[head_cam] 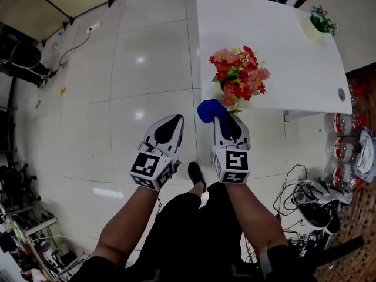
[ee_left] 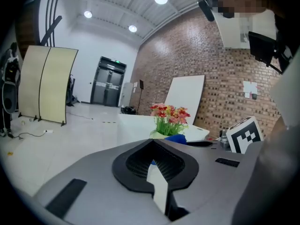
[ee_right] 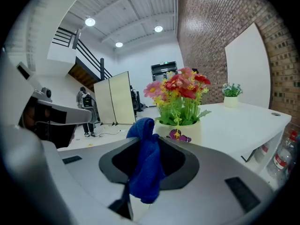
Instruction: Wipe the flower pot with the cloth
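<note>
Blue cloth (ee_right: pixel 145 168), bunched, pinched in right gripper (head_cam: pixel 228 122), just beside cream flower pot (ee_right: pixel 182 128), upright, holding red, pink, yellow flowers.

White table (head_cam: pixel 276 46) at 1 o'clock in the head view, set on pale, glossy floor tiles (head_cam: pixel 141 81). At the tabletop's 7 o'clock edge, a flower pot (head_cam: pixel 237 78) of red and pink blooms; at its 1 o'clock corner, a small pot (head_cam: pixel 319 23) with green leaves; at 4 o'clock, a round hole (head_cam: pixel 341 94). Down on the tiles: power strip (head_cam: pixel 93 26) at 11 o'clock, bottles (head_cam: pixel 342 125) at 3 o'clock, tangled cables (head_cam: pixel 294 178) at 4 o'clock.
</note>
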The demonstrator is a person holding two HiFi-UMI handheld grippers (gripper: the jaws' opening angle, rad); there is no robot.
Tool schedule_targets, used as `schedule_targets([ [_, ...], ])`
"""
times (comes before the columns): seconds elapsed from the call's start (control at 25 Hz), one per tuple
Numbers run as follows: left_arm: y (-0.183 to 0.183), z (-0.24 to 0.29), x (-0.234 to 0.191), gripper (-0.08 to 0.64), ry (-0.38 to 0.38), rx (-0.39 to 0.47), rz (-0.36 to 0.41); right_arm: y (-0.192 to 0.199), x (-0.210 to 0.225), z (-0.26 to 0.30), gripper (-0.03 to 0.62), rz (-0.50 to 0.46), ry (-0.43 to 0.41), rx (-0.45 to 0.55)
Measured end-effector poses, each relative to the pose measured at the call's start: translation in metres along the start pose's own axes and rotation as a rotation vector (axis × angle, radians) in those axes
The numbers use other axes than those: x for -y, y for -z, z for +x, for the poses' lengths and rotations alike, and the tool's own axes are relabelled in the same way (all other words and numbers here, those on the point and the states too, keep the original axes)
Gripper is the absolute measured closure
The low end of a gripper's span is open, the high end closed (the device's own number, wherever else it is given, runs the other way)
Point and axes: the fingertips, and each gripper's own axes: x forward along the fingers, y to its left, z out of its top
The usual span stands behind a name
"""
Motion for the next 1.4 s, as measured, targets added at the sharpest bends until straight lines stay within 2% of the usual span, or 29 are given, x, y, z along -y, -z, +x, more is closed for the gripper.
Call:
schedule_targets([
  [0.28, 0.006, 0.005, 0.007, 0.557, 0.013, -0.019, 0.009, -0.005, 0.034, -0.005, 0.494, 0.015, 0.043, 0.029],
  [0.56, 0.005, 0.015, 0.018, 0.557, 0.019, -0.022, 0.005, 0.000, 0.061, -0.019, 0.494, 0.028, 0.056, 0.024],
  [1.4, -0.003, 0.040, 0.043, 0.557, 0.022, -0.016, -0.005, 0.003, 0.159, -0.039, 0.494, 0.078, 0.163, -0.006],
])
